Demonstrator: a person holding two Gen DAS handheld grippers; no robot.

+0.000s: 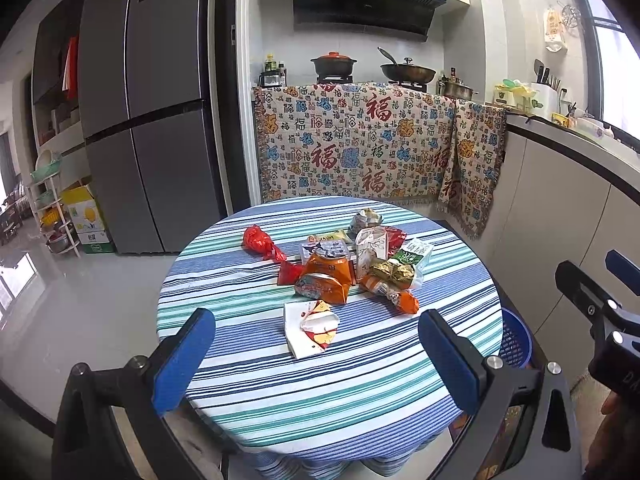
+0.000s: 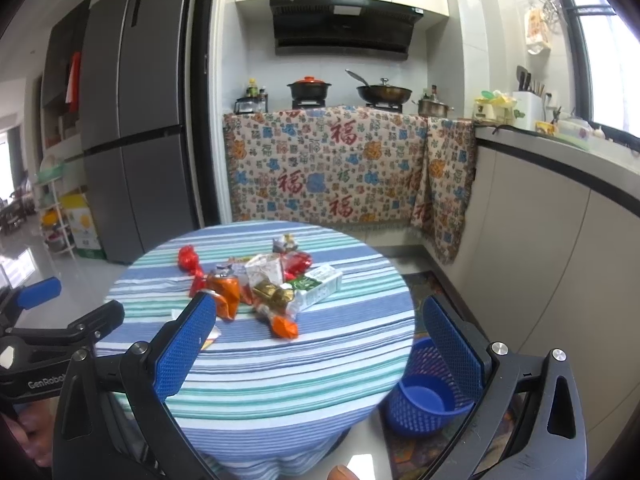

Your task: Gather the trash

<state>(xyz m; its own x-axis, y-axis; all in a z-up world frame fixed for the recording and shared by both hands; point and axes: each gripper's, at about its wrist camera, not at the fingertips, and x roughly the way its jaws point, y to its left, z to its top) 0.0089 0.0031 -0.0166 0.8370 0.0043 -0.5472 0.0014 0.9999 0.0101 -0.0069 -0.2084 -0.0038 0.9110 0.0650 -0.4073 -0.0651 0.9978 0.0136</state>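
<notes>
Left gripper (image 1: 316, 350): wide apart, holding nothing, bottom of frame.
Right gripper (image 2: 320, 344): wide apart, holding nothing.
Trash pile (image 1: 340, 264): centre, on striped table (image 1: 320, 400).
Blue basket (image 2: 428, 396): lower right, floor.

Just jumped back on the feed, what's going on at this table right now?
Nothing has been picked up yet. The left gripper and the right gripper are both open and empty, held above the near side of the round striped table. A pile of trash sits mid-table: a crushed orange can, a green milk carton, a red wrapper and a white wrapper nearest the left gripper. An empty blue basket stands on the floor to the table's right.
</notes>
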